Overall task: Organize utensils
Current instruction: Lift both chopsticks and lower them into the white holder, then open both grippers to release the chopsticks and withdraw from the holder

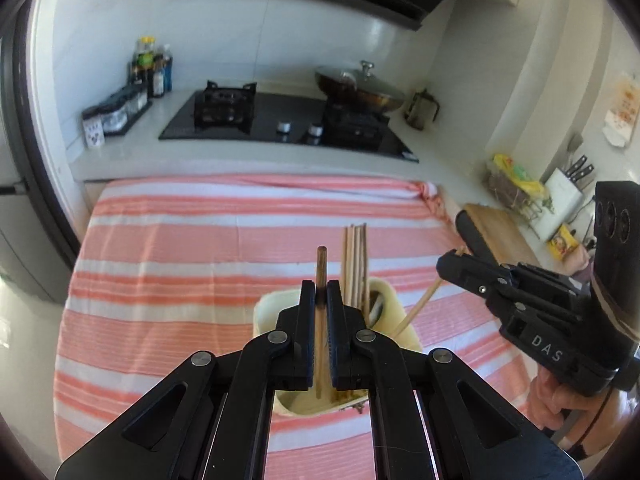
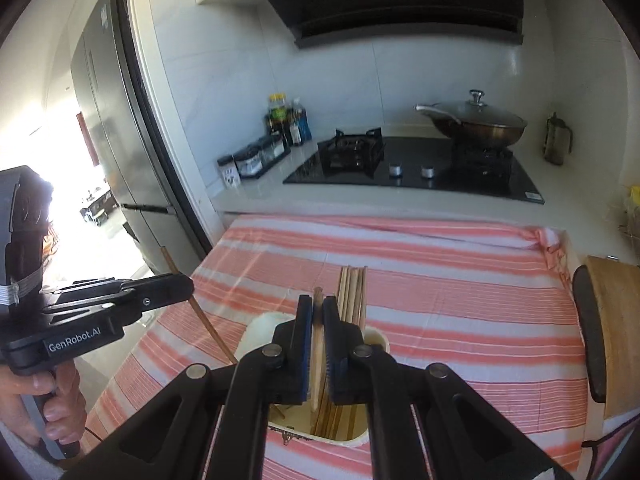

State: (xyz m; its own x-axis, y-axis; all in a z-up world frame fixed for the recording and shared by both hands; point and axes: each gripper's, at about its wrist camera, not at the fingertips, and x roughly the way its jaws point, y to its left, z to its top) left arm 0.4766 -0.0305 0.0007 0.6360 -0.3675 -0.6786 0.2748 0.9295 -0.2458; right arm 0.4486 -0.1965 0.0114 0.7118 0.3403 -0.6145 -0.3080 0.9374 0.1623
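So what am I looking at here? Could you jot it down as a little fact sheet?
Place: kitchen counter covered by a striped cloth
Left gripper: jaws shut on one chopstick
Right gripper: jaws shut on another chopstick
Holder: cream cup below both grippers, a bundle of chopsticks standing in it
Behind: gas stove with a lidded wok
At the right edge: wooden cutting board

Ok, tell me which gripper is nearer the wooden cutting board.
Right. The right gripper hangs just left of the cutting board; the left gripper is farther left, beyond it.
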